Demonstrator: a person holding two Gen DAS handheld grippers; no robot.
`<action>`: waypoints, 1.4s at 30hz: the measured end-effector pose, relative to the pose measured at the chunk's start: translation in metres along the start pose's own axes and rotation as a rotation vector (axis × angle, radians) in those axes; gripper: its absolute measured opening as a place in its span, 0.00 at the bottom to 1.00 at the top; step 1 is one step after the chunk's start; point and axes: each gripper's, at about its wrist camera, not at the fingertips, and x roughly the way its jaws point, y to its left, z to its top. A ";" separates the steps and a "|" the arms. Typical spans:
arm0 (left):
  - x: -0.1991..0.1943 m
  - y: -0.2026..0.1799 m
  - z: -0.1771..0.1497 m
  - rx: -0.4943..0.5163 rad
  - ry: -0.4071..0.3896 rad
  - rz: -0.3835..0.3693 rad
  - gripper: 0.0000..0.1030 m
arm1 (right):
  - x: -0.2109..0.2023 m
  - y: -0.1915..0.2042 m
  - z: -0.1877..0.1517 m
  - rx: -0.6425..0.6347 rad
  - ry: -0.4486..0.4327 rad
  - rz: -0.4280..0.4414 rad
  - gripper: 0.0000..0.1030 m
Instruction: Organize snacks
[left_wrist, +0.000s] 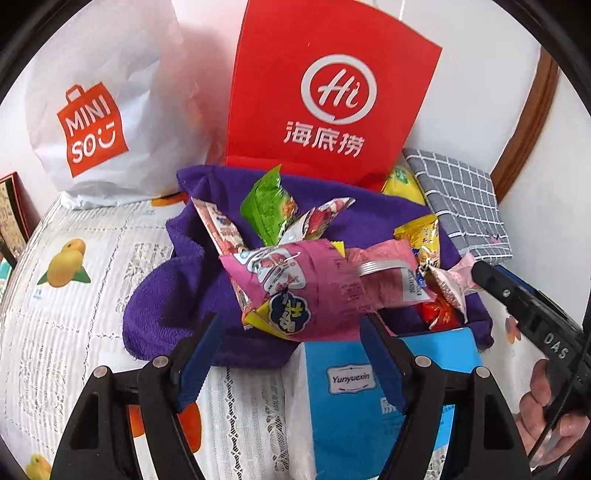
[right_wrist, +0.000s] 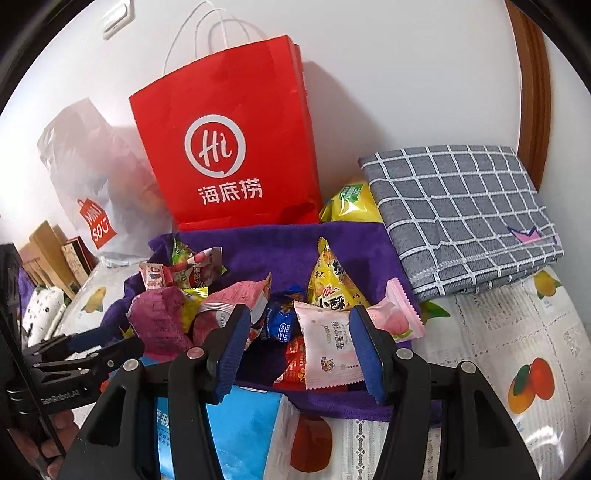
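Observation:
A heap of wrapped snacks lies on a purple towel (left_wrist: 166, 295) (right_wrist: 280, 254). A large pink packet (left_wrist: 306, 284) lies just ahead of my left gripper (left_wrist: 291, 332), which is open and empty. My right gripper (right_wrist: 299, 347) is open, its jaws either side of a pale pink peach packet (right_wrist: 328, 350) without closing on it. A yellow triangular packet (right_wrist: 332, 284), a blue candy (right_wrist: 280, 325), a green packet (left_wrist: 266, 206) and red candies (right_wrist: 295, 365) lie around. A red paper bag (left_wrist: 325, 92) (right_wrist: 236, 147) stands behind the towel.
A white Miniso bag (left_wrist: 99, 110) stands at the back left. A folded grey checked cloth (right_wrist: 465, 214) lies at the right, with a yellow packet (right_wrist: 351, 203) beside it. A blue tissue pack (left_wrist: 354, 398) (right_wrist: 243, 424) lies in front. A fruit-print tablecloth (left_wrist: 74, 295) covers the table.

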 end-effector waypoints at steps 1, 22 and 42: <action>-0.001 0.000 0.000 -0.003 -0.003 -0.008 0.73 | 0.000 0.001 0.000 -0.009 -0.004 -0.007 0.54; -0.046 -0.007 -0.034 0.027 -0.038 -0.097 0.73 | -0.085 -0.011 -0.053 0.066 0.025 0.017 0.56; -0.185 -0.042 -0.103 0.083 -0.152 -0.012 0.83 | -0.222 0.016 -0.108 0.052 0.008 -0.094 0.86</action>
